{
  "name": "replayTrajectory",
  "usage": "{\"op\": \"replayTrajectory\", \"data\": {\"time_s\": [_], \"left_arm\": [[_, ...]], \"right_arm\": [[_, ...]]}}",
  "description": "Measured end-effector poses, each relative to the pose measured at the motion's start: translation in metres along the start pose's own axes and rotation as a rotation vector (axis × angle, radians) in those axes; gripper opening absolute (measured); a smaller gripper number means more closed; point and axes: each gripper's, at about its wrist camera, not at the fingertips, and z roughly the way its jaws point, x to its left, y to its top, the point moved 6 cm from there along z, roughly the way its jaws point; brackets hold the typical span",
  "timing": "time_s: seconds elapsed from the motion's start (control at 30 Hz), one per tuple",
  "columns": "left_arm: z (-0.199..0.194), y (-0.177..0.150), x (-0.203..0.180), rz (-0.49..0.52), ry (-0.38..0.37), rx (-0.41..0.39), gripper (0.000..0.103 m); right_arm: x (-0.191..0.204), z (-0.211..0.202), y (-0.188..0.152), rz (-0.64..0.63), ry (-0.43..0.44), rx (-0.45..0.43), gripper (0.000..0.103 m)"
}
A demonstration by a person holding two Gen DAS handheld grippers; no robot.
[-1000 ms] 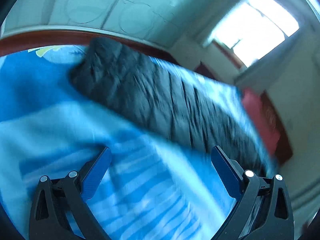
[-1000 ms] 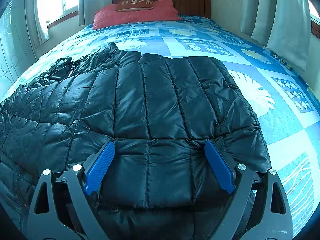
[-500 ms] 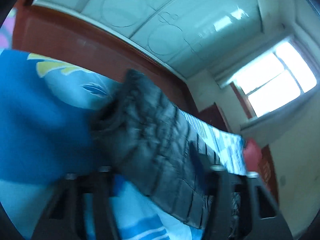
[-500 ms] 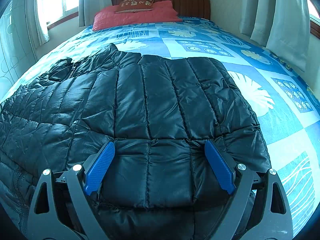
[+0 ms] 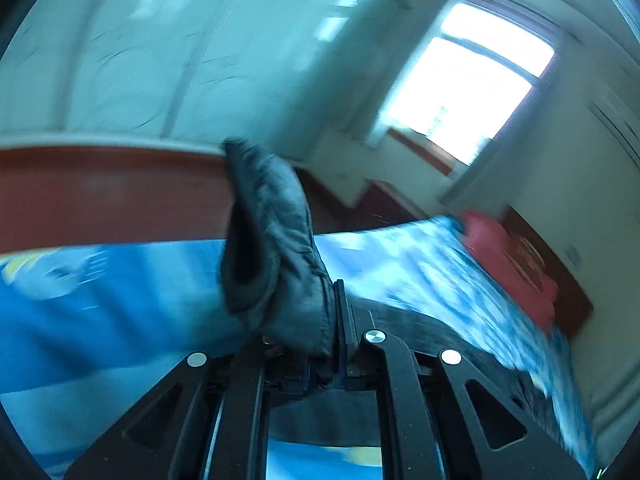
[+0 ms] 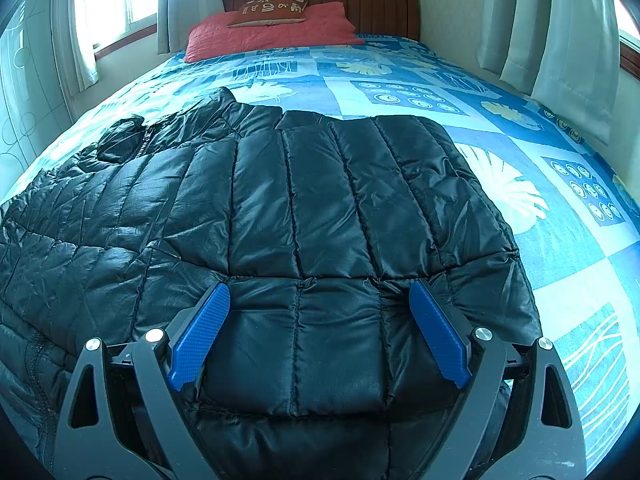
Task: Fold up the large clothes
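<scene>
Black puffer jacket [image 6: 304, 216] lay spread flat on blue patterned bed [image 6: 560, 240], collar toward red pillow [image 6: 272, 36] at headboard. Jacket sleeve cuff [image 5: 276, 248] stood pinched in left tongs [image 5: 320, 344], jaws closing on it. Right tongs [image 6: 320, 332] gaped wide over jacket hem, nothing clamped.
</scene>
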Motion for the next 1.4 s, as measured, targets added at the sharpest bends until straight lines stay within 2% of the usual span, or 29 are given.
{"op": "replayTrajectory", "data": {"time_s": [0.13, 0.23, 0.37, 0.47, 0.6, 0.77, 0.97, 1.0, 1.07, 1.1, 1.13, 1.23, 1.4], "left_arm": [[0.011, -0.018, -0.085, 0.14, -0.111, 0.042, 0.009], [0.017, -0.046, -0.151, 0.234, -0.185, 0.099, 0.009], [0.014, -0.101, -0.231, 0.403, -0.266, 0.156, 0.009], [0.012, -0.141, -0.269, 0.495, -0.299, 0.198, 0.009], [0.015, -0.199, -0.298, 0.608, -0.309, 0.267, 0.009], [0.026, -0.246, -0.324, 0.678, -0.301, 0.333, 0.009], [0.028, -0.277, -0.339, 0.738, -0.303, 0.397, 0.013], [0.028, -0.278, -0.339, 0.748, -0.3, 0.397, 0.017], [0.03, -0.291, -0.352, 0.746, -0.324, 0.416, 0.036], [0.028, -0.293, -0.354, 0.745, -0.331, 0.421, 0.051], [0.026, -0.295, -0.353, 0.745, -0.332, 0.421, 0.059], [0.017, -0.295, -0.355, 0.746, -0.346, 0.41, 0.072], [-0.007, -0.282, -0.344, 0.747, -0.381, 0.429, 0.073]], "right_arm": [[0.0, 0.0, 0.0, 0.001, 0.0, -0.001, 0.091], [0.001, 0.0, 0.001, 0.001, 0.0, -0.001, 0.091], [0.0, 0.0, 0.001, 0.004, 0.002, -0.003, 0.091], [0.0, 0.001, 0.002, 0.005, 0.004, -0.004, 0.091], [0.0, 0.001, 0.004, 0.008, 0.007, -0.006, 0.091], [0.0, 0.002, 0.004, 0.008, 0.005, -0.007, 0.091], [0.0, 0.002, 0.004, 0.01, 0.005, -0.009, 0.091], [0.0, 0.002, 0.004, 0.01, 0.004, -0.01, 0.091], [0.0, 0.002, 0.005, 0.01, 0.004, -0.009, 0.091], [0.0, 0.002, 0.005, 0.011, 0.005, -0.01, 0.091], [0.001, 0.002, 0.004, 0.012, 0.004, -0.01, 0.091], [0.001, 0.001, 0.003, 0.011, 0.002, -0.009, 0.091], [-0.001, -0.001, 0.007, 0.033, 0.034, -0.005, 0.091]]}}
